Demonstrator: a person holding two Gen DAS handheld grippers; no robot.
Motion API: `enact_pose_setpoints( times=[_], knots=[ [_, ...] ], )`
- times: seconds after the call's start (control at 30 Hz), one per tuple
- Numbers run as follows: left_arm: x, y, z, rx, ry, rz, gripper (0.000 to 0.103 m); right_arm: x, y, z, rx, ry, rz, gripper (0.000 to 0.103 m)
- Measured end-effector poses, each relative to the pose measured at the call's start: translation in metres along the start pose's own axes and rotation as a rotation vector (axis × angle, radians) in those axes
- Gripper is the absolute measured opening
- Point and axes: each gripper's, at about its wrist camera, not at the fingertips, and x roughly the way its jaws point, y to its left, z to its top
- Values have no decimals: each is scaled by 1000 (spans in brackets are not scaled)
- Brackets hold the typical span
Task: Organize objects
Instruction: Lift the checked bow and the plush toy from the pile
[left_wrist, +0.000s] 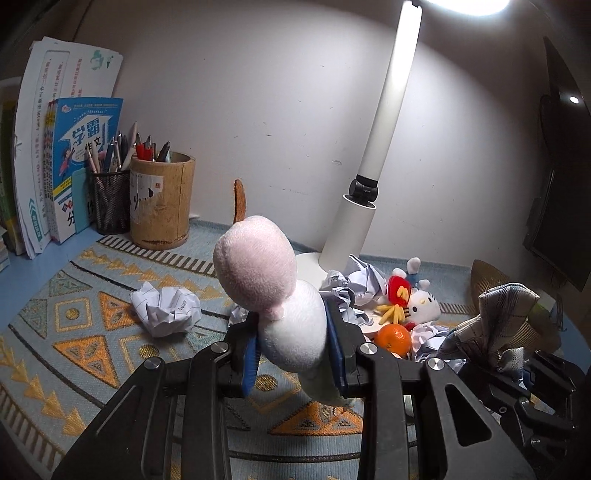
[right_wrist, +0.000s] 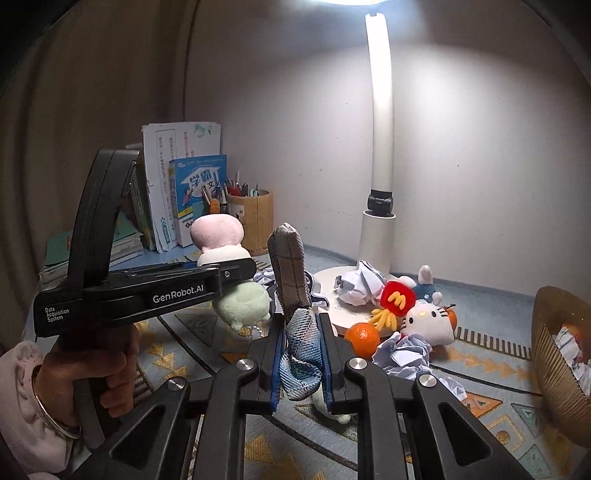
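My left gripper (left_wrist: 293, 350) is shut on a pink, white and pale green plush toy (left_wrist: 273, 288) and holds it above the patterned mat (left_wrist: 74, 317). The toy (right_wrist: 221, 236) and the left gripper (right_wrist: 236, 273) also show in the right wrist view. My right gripper (right_wrist: 301, 363) is shut on a grey and blue plaid cloth (right_wrist: 291, 273) that stands up between its fingers. The cloth also shows at the right of the left wrist view (left_wrist: 498, 317). On the mat lie a Hello Kitty plush (right_wrist: 428, 321), a red fries toy (right_wrist: 395, 299), an orange (right_wrist: 364, 338) and crumpled papers (left_wrist: 166, 308).
A white desk lamp (right_wrist: 380, 147) stands at the back with its base (right_wrist: 328, 280) under paper balls. Books (left_wrist: 85, 158) and two pen holders (left_wrist: 162, 199) stand at the back left. A ribbed gold basket (right_wrist: 554, 354) holding items sits at the right. A dark monitor (left_wrist: 565, 184) stands far right.
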Motion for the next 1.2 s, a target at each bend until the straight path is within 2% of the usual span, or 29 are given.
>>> enact_pose_setpoints(
  times=[0.13,0.4,0.53,0.67,0.87,0.93,1.03,1.13,1.2],
  knots=[
    [0,-2,0,9,-1,4,28,0,-7,-1,36,4,0,15],
    [-5,1,0,-6,-28,17,28,3,-4,-2,15,13,-3,15],
    [-7,-16,-1,71,-40,64,28,2,-2,-3,10,11,-68,15],
    [-12,-34,-4,165,-74,111,28,-5,-6,-3,28,-17,-63,15],
    [-3,-13,1,61,-25,173,28,-4,-2,-2,16,-6,-138,15],
    [1,-12,1,58,-2,189,28,-8,-1,-2,15,-21,-186,15],
    [5,-17,0,87,16,193,28,-15,-9,-3,59,-48,-209,15],
    [2,-22,-1,109,-2,228,29,-17,-20,-3,115,-47,-192,15],
    [-7,-25,-3,114,-49,260,29,-18,-24,-3,131,-34,-185,15]
  ],
)
